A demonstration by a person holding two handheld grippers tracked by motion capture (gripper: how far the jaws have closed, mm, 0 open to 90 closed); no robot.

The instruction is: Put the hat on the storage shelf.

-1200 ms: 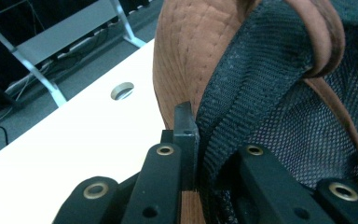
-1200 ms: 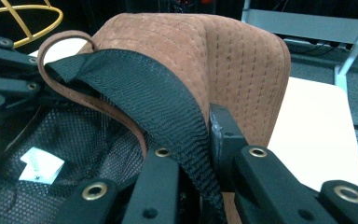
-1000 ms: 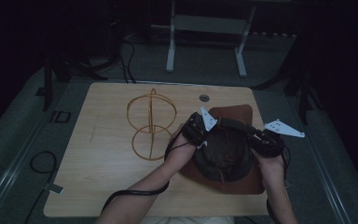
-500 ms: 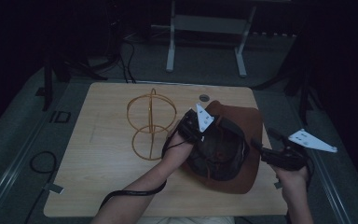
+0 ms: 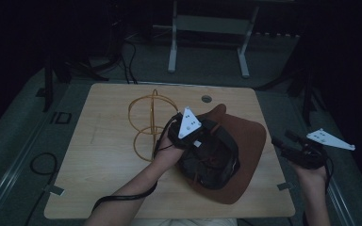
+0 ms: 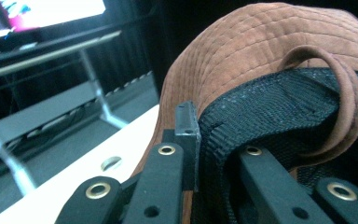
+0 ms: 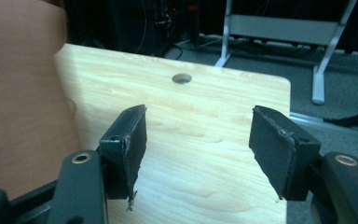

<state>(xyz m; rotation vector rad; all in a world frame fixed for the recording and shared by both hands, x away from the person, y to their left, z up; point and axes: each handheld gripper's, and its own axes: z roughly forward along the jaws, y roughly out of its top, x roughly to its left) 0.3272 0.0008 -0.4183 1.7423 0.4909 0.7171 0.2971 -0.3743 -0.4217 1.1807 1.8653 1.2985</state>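
At the left of the wooden table (image 5: 99,155), a gold wire stand (image 5: 147,126) is being left untouched, probably awaiting the hat. Just beside it, the brown hat (image 5: 245,141) is being held upside down, its black inner band (image 6: 270,107) clamped by the left gripper (image 5: 188,134), seemingly to steady it. Off the right edge, the right gripper (image 5: 294,148) is being held with jaws apart, empty.

Dim room, grey carpet floor (image 5: 23,141), light wood counter (image 5: 108,155) with cable hole (image 5: 207,99), grey metal stand (image 5: 207,28) behind, cables.
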